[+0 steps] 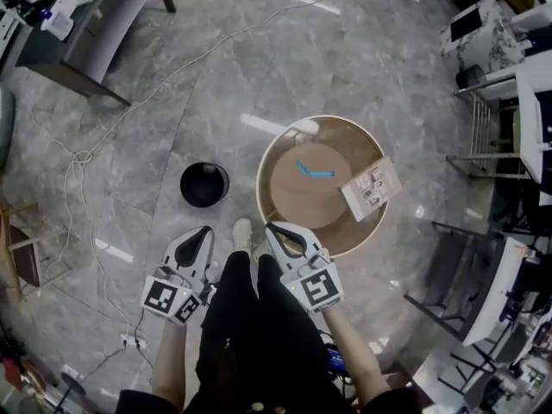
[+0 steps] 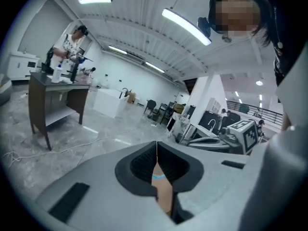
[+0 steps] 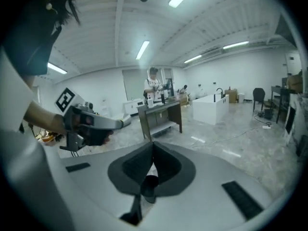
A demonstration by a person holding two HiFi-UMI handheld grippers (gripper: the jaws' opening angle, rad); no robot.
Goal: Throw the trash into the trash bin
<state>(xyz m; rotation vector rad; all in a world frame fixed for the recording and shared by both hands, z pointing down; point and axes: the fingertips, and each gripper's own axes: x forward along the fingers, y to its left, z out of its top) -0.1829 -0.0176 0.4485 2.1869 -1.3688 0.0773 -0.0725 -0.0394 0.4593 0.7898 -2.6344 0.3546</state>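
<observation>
Grey marble floor fills the head view, open toward the top and crossed by a loose white cable. A dark desk closes the upper left corner, and racks and screens crowd the right edge. The black trash bin stands on the floor just left of a round table with a pale raised rim. No contents can be made out in the bin. On the tan top lies a blue strip. A printed card rests across the right rim, its print too small to read. The left gripper and right gripper hang side by side above the person's dark clothes, near the table's edge, each bearing a cube with black square markers.

In the left gripper view, the jaws are clenched tip to tip with nothing gripped. The tan top and a bit of blue show through the slot below the tips. Open floor runs to the desk, where a person stands.

In the right gripper view, the jaws are likewise pressed together and empty, with the bin's dark mouth seen beneath them.
</observation>
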